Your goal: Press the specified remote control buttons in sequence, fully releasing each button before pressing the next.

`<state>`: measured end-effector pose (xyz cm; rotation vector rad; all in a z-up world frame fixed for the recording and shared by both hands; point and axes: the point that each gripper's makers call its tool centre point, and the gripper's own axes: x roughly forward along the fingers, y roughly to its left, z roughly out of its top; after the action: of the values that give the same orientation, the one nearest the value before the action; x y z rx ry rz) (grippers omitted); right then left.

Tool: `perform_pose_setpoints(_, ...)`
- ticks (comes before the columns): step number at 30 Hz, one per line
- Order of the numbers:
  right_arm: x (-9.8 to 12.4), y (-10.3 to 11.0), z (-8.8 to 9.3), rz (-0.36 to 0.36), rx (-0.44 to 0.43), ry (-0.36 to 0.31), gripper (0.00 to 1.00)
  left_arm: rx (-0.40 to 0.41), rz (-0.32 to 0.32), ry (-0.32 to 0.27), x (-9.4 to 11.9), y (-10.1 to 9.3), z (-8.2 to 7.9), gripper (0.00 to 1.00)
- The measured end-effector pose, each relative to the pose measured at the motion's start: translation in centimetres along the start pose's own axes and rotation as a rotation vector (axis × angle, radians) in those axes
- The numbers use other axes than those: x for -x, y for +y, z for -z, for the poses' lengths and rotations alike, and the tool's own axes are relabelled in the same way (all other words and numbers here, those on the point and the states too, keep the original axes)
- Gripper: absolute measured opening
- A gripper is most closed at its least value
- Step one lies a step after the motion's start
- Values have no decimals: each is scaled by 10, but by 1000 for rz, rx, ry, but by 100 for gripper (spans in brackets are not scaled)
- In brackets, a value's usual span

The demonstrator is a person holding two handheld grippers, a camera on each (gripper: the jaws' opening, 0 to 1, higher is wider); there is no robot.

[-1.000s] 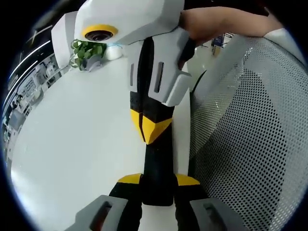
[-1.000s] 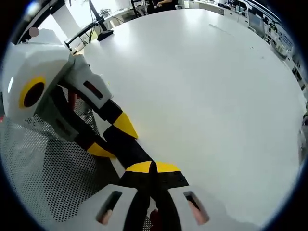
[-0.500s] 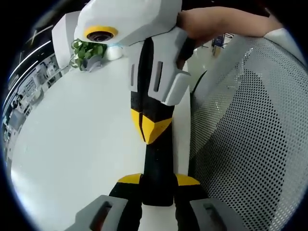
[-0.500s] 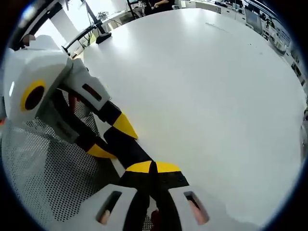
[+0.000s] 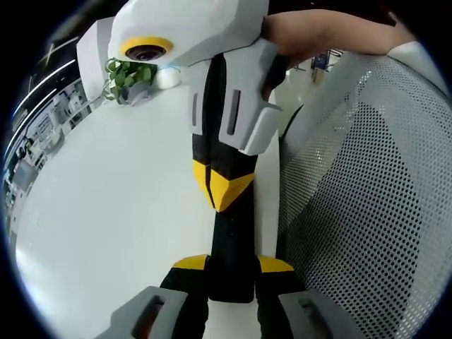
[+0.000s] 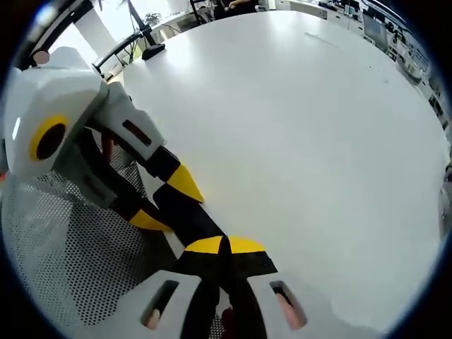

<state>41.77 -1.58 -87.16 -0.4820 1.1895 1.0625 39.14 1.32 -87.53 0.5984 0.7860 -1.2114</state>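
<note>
No remote control is in view on the white bench (image 6: 304, 134) ahead of either gripper; no press appears started. Left gripper (image 5: 232, 272) and right gripper (image 6: 224, 254) jaws together, tips meeting, holding nothing.

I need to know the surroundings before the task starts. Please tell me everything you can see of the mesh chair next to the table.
The mesh chair is pale grey-white, its surface a fine perforated net with dark round holes, curved and edged by a smooth light rim. It stands close against the edge of the white table. In the right gripper view it lies at the lower left, under the left gripper's body. Its legs and seat are not visible. Whether anything touches it cannot be told.
</note>
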Motion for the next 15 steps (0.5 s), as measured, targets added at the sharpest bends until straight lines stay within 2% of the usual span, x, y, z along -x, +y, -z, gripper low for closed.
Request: perform_pose_setpoints(15,-1,3,-2,-10,-4,-9,0,0,1,1,0,0,0,24)
